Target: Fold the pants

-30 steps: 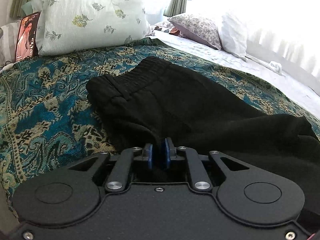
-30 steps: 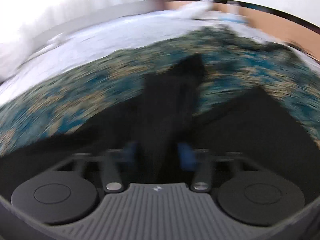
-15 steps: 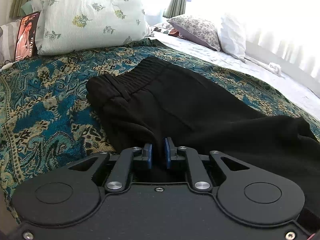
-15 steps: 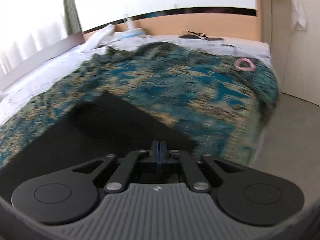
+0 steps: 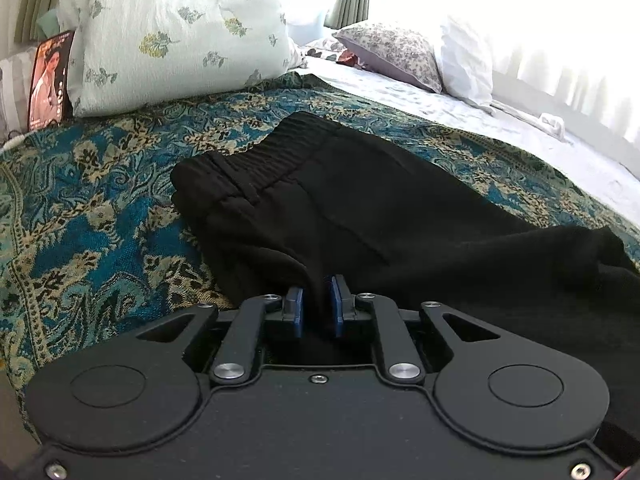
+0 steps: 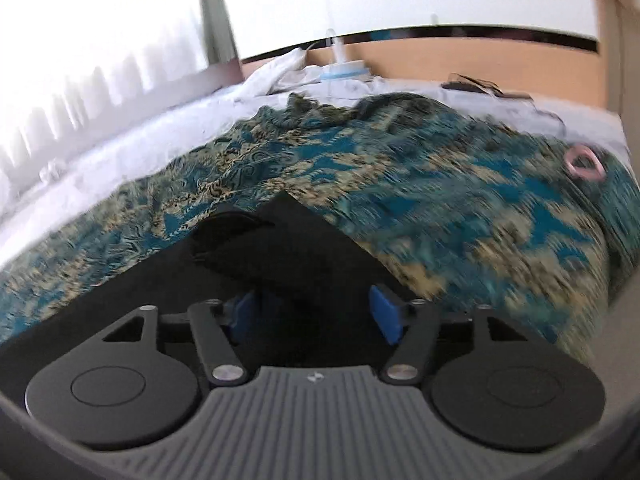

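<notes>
patterned bedspread [image 5: 80, 216] carries the black pants [image 5: 360, 208]; left gripper [image 5: 318, 306] pinches an edge fold, probably anchoring it, while right gripper [image 6: 316, 310] has just been opening, seemingly clear of cloth.

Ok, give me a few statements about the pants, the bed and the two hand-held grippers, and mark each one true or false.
1. The left hand-held gripper is shut on a fold of the black pants. True.
2. The right hand-held gripper grips the pants tightly. False: its jaws have just been opening and stand wide apart, over the cloth but not pressing it.
3. The pants lie on a plain white sheet. False: they lie on a teal patterned bedspread.
4. The elastic waistband lies at the pants' end nearest the floral pillow. True.
</notes>
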